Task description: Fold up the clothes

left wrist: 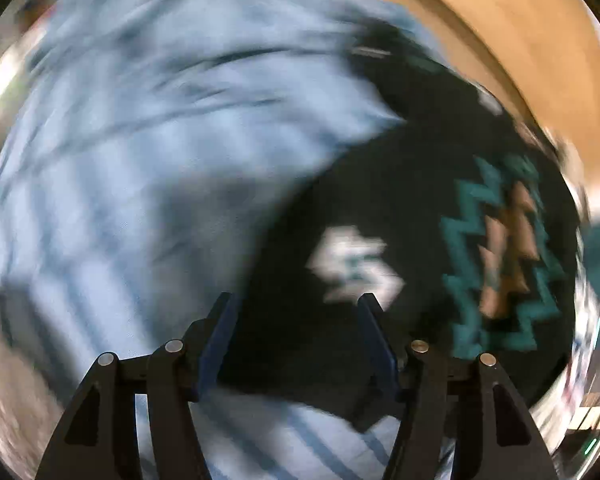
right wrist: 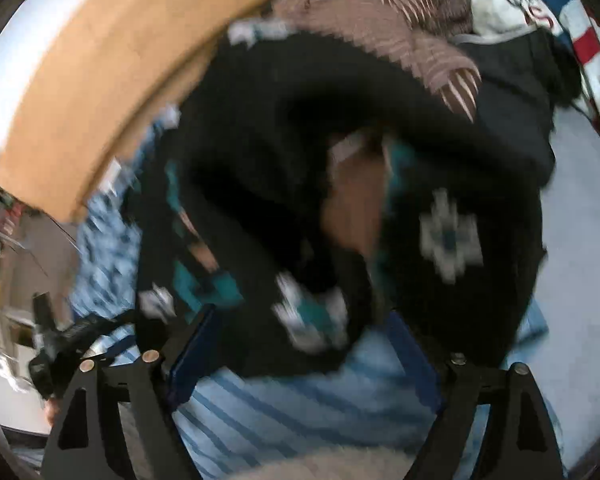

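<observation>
**Sweater bunched, both grippers spread**

We've got the black knit sweater [right wrist: 380,184] heaped on the striped sheet [right wrist: 292,408], its teal zigzags curled in soft humps. Left gripper [left wrist: 296,300] hangs over it, released; right gripper [right wrist: 304,320] spread too, grasping nothing we can see. We'd pinch the thick hem, not loose middle, and pull flat.

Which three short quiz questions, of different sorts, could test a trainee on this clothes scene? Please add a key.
1. True or false: the left claw is open.
2. Which colour is the zigzag pattern on the black sweater? A) red B) teal C) yellow
3. Fill in: under the sweater lies a light blue ______ sheet.

Key: 1 true; 2 B; 3 striped.
</observation>
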